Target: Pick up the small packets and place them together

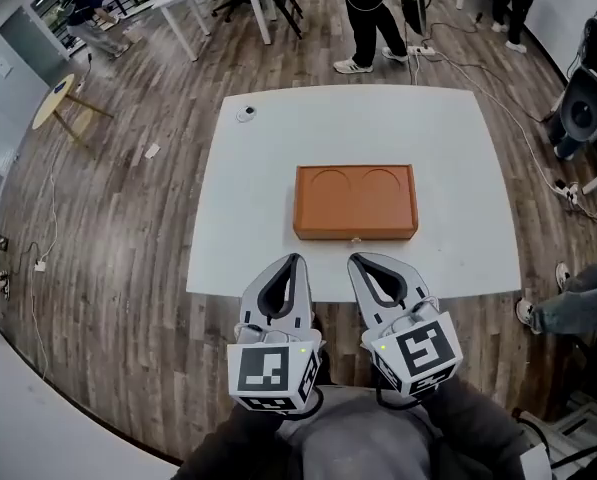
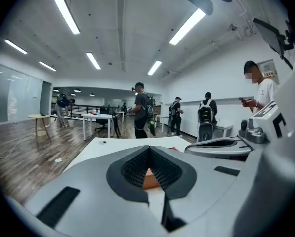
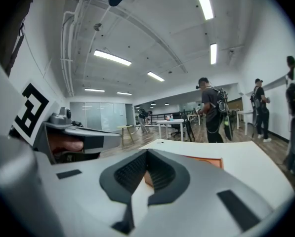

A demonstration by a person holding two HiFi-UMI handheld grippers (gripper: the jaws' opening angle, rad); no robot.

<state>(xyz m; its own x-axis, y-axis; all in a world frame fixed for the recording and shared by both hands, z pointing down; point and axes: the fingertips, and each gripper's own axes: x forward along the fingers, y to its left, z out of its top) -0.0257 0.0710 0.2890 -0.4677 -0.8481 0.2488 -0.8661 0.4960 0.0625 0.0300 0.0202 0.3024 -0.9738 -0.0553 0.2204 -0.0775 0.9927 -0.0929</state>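
Head view shows the left gripper [image 1: 295,260] and right gripper [image 1: 357,259] at the white square table's [image 1: 248,218] near edge, jaws closed together, holding nothing. The flat orange rectangular box [image 1: 355,202] lies mid-table, just beyond them.

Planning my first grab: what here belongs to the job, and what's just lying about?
Job: orange box, white table, left gripper, right gripper, jaws together. No packets in view.
Lying about: small round object on table, white scrap on floor.

table [image 1: 268,138]: white
box [image 1: 355,208]: orange
floor [image 1: 128,228]: grey-brown wood grain
left gripper [image 1: 296,261]: grey, black-and-white markers
right gripper [image 1: 357,261]: grey, black-and-white markers
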